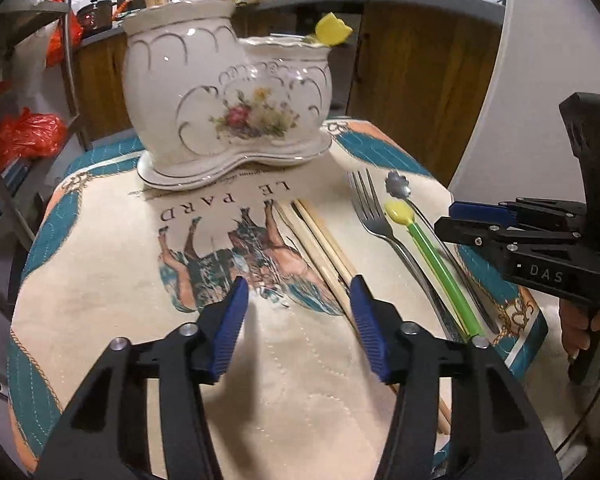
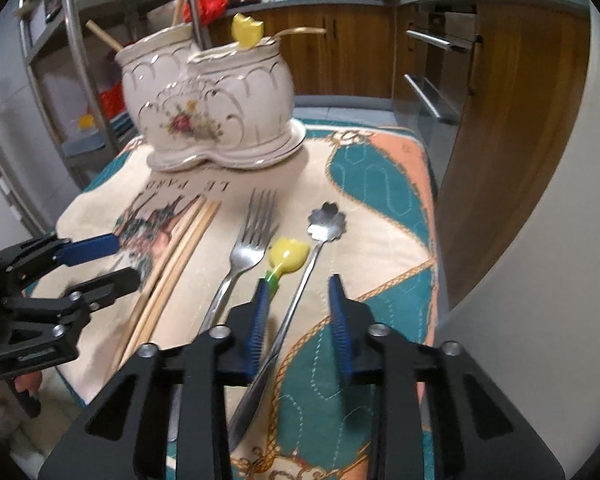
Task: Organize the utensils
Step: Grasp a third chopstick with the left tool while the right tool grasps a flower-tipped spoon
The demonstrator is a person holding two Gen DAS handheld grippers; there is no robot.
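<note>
A white floral ceramic holder [image 1: 228, 100] with two cups stands at the far side of the printed cloth [image 1: 100, 280]; it also shows in the right wrist view [image 2: 212, 100]. A yellow tulip spoon [image 1: 332, 29] sticks out of its smaller cup. On the cloth lie wooden chopsticks [image 1: 320, 240], a metal fork [image 1: 374, 216], a yellow-headed green spoon [image 1: 432, 252] and a flower-bowled metal spoon [image 2: 326, 220]. My left gripper [image 1: 296, 312] is open and empty, low over the chopsticks' near ends. My right gripper [image 2: 300, 312] is open, its jaws either side of the flower spoon's handle.
Wooden kitchen cabinets [image 2: 512, 120] and a counter with pots stand behind. A metal rack with red bags [image 1: 24, 136] is at the left. The cloth's edge drops off close on the right [image 2: 432, 240].
</note>
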